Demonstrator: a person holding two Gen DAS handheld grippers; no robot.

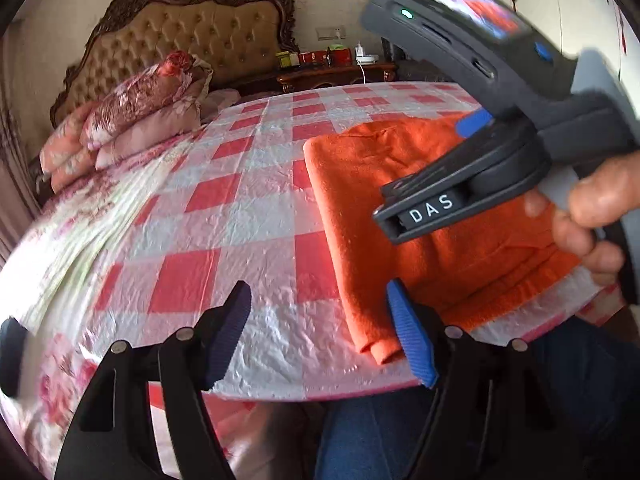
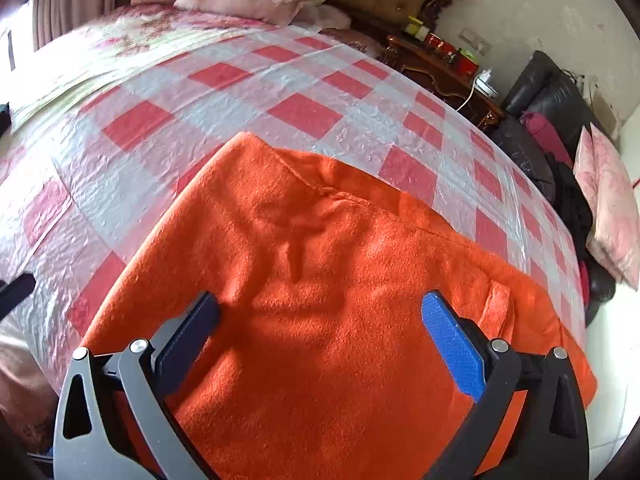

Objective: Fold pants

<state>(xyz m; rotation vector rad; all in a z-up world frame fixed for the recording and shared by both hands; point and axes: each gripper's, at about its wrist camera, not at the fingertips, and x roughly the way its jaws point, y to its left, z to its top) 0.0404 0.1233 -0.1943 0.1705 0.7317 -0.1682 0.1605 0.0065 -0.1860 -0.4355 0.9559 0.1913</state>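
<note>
Fuzzy orange pants (image 2: 340,300) lie folded rectangular on crinkly checked plastic sheet (image 1: 224,248); my left gripper (image 1: 320,336) and right gripper (image 2: 320,336) both spread, gripping nothing.

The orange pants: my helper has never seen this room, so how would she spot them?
Find the bed with the red-and-white checked cover. On its near edge lie the orange pants, folded flat. They are the only plain orange fabric; the bedding by the headboard is pink and floral.
</note>
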